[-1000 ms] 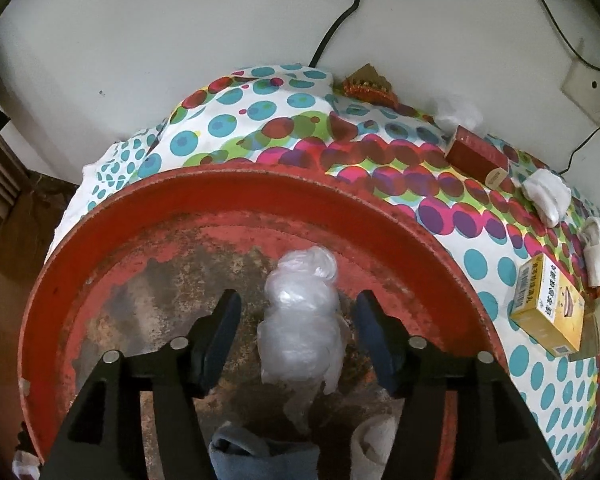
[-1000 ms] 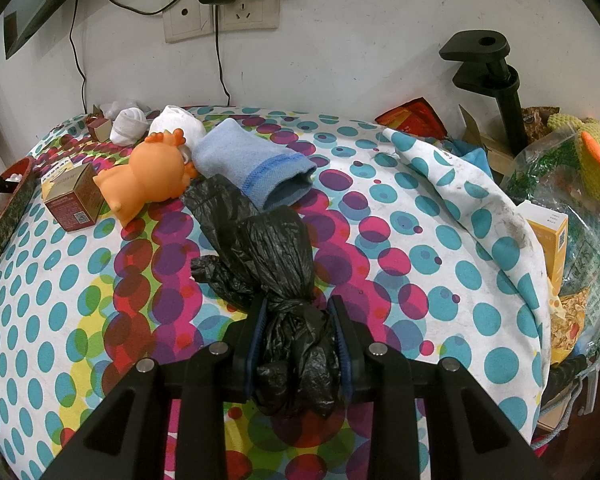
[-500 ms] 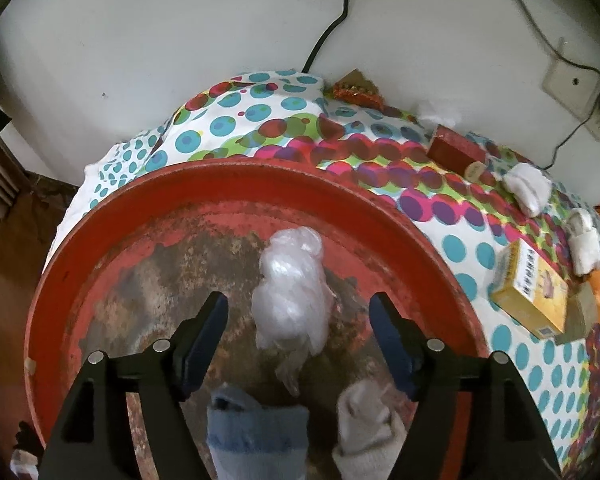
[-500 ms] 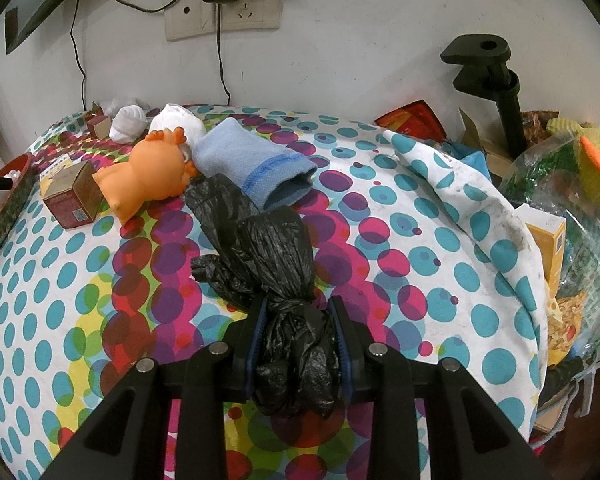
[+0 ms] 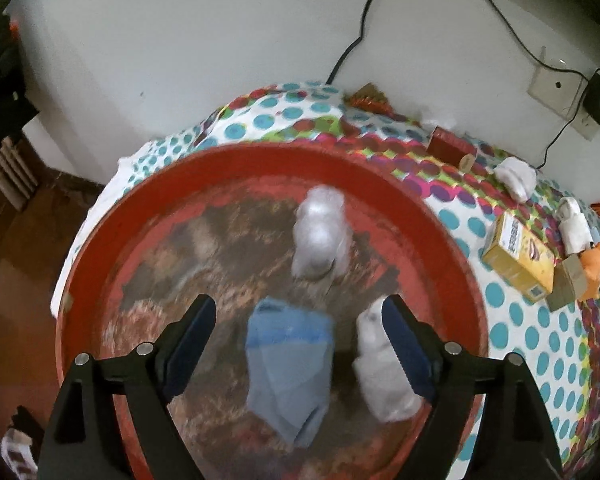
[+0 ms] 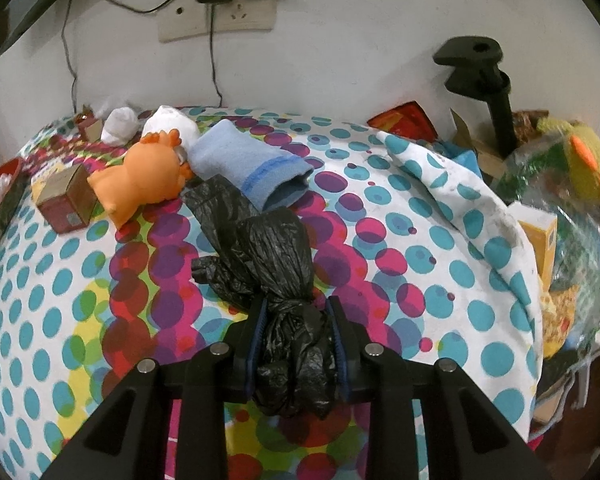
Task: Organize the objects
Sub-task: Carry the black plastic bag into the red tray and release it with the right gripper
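Observation:
My left gripper (image 5: 298, 312) is open and empty above a round red tray (image 5: 100, 240). In the tray lie a clear plastic bag (image 5: 320, 232), a blue sock (image 5: 288, 364) and a white sock (image 5: 384, 376). My right gripper (image 6: 296, 312) is shut on a knotted black plastic bag (image 6: 276, 264) that rests on the dotted tablecloth (image 6: 40, 320).
In the right wrist view an orange toy (image 6: 140, 184), a blue sock (image 6: 248, 164), a small box (image 6: 66, 200) and white socks (image 6: 120, 126) lie at the back left. Clutter and a black clamp stand (image 6: 488, 76) fill the right. A yellow box (image 5: 518, 252) lies right of the tray.
My left gripper has pulled back and up from the clear bag, opening wider; the blue and white socks have come into view. The right gripper has held still.

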`<state>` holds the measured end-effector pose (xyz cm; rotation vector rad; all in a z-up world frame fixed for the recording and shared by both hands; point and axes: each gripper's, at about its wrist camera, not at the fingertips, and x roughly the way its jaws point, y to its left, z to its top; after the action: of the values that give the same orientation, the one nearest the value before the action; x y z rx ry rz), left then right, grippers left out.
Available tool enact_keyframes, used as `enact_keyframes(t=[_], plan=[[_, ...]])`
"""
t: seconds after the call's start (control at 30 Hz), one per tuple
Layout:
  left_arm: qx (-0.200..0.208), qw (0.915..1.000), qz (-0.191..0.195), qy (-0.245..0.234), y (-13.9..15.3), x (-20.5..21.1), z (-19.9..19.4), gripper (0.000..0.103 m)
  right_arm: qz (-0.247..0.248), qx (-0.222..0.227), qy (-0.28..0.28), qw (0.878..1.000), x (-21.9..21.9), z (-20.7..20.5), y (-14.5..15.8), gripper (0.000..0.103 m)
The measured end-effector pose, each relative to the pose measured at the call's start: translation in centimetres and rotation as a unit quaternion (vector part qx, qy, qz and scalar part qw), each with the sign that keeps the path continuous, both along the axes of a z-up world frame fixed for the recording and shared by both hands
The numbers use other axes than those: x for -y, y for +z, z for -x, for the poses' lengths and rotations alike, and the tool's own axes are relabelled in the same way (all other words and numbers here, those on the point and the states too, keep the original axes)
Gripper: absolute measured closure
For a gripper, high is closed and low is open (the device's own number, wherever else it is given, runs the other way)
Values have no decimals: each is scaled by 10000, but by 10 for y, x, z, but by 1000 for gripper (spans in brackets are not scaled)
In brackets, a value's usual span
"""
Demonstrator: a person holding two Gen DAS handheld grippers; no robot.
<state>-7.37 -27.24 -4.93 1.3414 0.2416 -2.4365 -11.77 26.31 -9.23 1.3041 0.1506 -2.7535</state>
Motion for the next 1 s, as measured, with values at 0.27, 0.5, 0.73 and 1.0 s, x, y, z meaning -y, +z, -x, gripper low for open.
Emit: enact_keyframes(t=[0.27, 0.5, 0.73, 1.0], plan=[[-51, 9996, 218, 157, -1, 5, -30, 19, 178, -79, 31, 9998, 30, -9, 20, 75], [-98, 9986, 364, 364, 3, 14, -48, 13, 393, -275, 537, 9974, 88, -21, 52, 75], [-71, 9980, 239, 587, 3, 39, -59, 13, 494, -270, 1345, 9893, 179, -29, 66, 75], [-127, 9955, 254, 905, 8, 65, -72, 13, 539, -61, 1982, 9787, 276, -27, 65, 75]])
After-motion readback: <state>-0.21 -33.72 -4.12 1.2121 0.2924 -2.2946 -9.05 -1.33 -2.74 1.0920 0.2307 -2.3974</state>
